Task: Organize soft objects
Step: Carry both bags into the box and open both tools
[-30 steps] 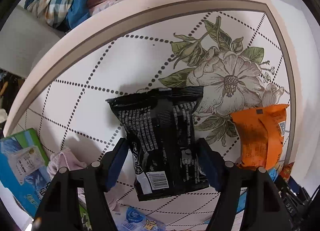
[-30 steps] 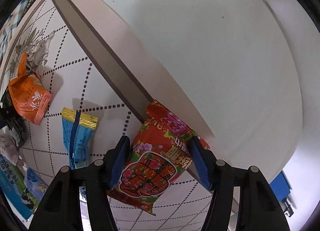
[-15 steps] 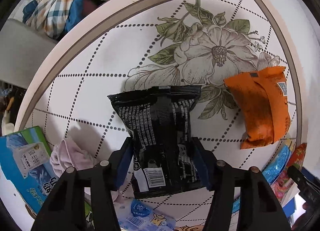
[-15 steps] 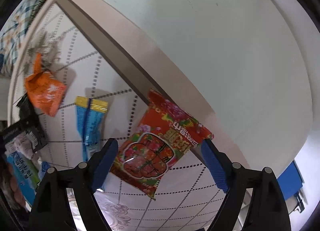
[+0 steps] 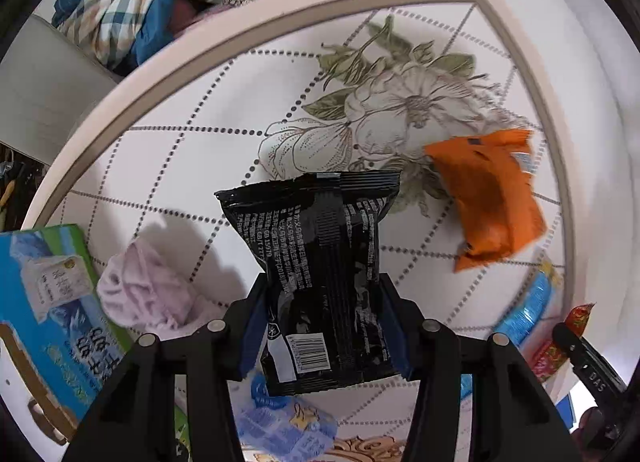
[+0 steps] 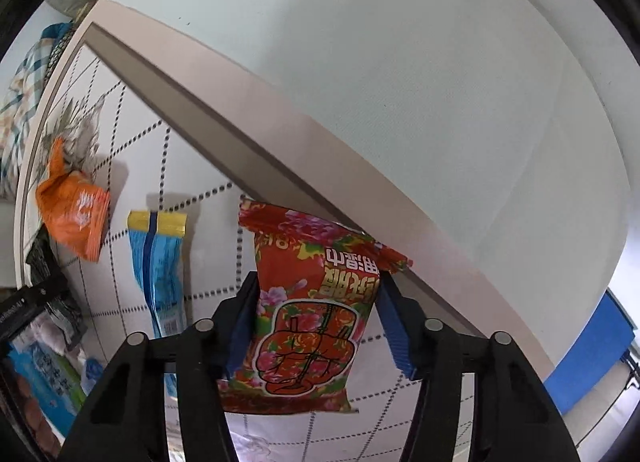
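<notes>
Red packet [image 6: 308, 318] newly clamped, lifted.

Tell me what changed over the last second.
The right gripper opened around the red flowered packet, then closed back on it. The left gripper kept the black packet clamped and pulled back. The orange packet and blue packet stayed put.

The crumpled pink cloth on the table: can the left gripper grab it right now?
Probably not yet: the left gripper is shut on the black crinkly snack bag, so it is full. The crumpled pink cloth lies uncovered just beside it.
</notes>
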The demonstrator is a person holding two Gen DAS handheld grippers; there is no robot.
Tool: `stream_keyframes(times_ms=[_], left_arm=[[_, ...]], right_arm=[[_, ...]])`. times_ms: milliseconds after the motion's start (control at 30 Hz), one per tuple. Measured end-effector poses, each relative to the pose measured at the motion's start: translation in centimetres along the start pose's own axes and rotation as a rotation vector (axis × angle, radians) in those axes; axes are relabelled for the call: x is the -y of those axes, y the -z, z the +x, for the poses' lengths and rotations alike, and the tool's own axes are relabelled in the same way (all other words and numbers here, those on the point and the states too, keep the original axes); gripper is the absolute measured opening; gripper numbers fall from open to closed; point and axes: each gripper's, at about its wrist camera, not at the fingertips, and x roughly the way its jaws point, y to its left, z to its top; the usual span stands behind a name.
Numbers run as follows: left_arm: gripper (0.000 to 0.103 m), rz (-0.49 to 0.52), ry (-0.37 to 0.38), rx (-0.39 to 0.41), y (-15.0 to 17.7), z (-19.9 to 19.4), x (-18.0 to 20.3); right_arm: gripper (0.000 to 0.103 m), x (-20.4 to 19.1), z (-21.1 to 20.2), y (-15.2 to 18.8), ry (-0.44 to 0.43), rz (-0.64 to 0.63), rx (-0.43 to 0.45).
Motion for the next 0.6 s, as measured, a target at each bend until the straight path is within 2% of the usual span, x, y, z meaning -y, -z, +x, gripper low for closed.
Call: stream_keyframes(times_ms=[200, 400, 467, 567, 600], left_arm=[[0.048, 0.013, 0.062, 0.124, 3.2, -6.2, -0.6], [0.048, 0.01, 0.131, 0.202, 7.6, -11.5, -2.4], [0.048, 0.001, 0.137, 0.229, 9.4, -13.1, -3.8], [0.048, -0.027, 0.143, 0.263, 12.0, -15.3, -6.1], [0.048, -0.038, 0.147, 0.27, 12.4, -15.7, -7.2]], right_arm=[[0.051, -1.0, -3.9, 2.9, -0.043, -0.076, 0.08], [0.048, -5.4, -10.2, 5.8, -0.099, -0.22, 0.142], [0.048, -5.6, -12.4, 6.8, -0.123, -0.251, 0.15], [0.048, -9.7, -15.2, 9.2, -0.152, -0.339, 0.187], [0.048, -9.2, -16.6, 9.6, -0.162, -0.36, 0.191]])
